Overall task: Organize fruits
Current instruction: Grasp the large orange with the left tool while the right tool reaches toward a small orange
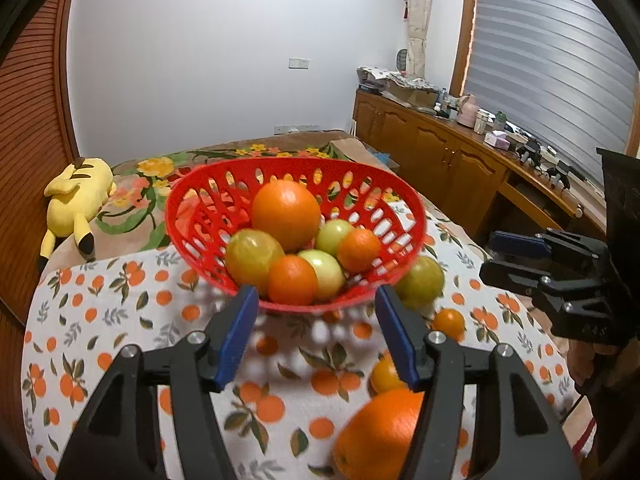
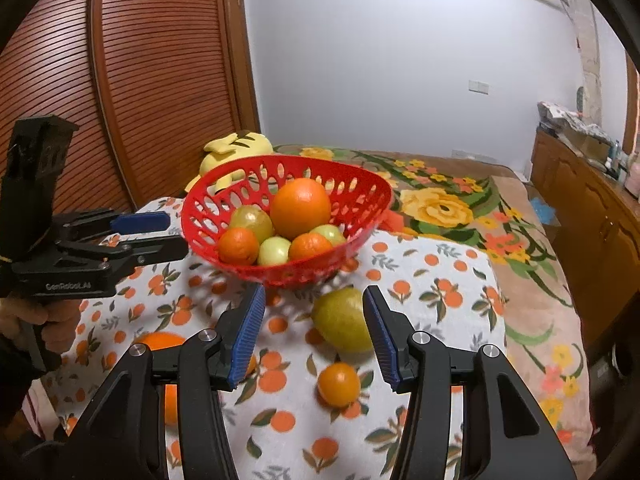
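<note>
While we looked along both pairs of blue pads, the red basket [image 1: 296, 236] sat on the orange-print cloth [image 1: 120, 320] with six fruits inside: one big orange [image 1: 286, 214] at the back, two small oranges and three greenish fruits in front of it. Our left gripper [image 1: 318, 332] stood released, its pads apart with only cloth between them, just short of the basket's near rim. A large orange [image 1: 376, 436] lay below its right finger, partly hidden. Our right gripper [image 2: 314, 334] was also released, nothing pressed between its pads. A green pear-like fruit [image 2: 340, 320] lay on the cloth just inside its right pad; we could not tell whether they touched. A small orange [image 2: 338, 384] rested nearer us, between the fingers. A yellow plush toy [image 1: 76, 196] lay behind the basket.
</note>
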Demonstrator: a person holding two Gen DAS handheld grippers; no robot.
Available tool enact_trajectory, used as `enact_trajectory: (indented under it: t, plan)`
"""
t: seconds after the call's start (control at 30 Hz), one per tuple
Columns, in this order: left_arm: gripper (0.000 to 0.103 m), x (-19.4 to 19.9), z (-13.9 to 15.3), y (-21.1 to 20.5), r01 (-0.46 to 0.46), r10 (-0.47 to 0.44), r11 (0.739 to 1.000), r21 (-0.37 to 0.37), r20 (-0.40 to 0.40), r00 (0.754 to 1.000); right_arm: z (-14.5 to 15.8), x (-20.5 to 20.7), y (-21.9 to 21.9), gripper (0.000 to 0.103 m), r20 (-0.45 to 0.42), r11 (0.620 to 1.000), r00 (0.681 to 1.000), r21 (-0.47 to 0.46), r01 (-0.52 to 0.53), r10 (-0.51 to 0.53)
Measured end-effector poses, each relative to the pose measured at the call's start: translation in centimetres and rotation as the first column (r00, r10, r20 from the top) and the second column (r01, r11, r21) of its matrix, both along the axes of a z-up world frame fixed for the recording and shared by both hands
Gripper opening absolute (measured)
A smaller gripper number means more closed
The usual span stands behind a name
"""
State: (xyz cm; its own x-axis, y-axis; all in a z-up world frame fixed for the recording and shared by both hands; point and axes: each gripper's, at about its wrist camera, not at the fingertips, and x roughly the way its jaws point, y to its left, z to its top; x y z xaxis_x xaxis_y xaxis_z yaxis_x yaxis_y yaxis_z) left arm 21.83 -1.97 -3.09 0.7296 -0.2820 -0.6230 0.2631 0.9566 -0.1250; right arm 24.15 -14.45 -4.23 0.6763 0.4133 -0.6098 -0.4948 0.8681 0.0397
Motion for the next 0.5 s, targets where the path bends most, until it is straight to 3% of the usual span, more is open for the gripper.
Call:
enact_trajectory:
  t: [0.5]
  plan:
    - [0.061, -4.9, -1.6, -1.7, 0.030, -0.030, 1.000, 0.007, -0.040, 0.999, -2.7, -4.7, -1.9, 0.052, -0.038, 0.998, 0.997, 0.017, 0.066, -0.065]
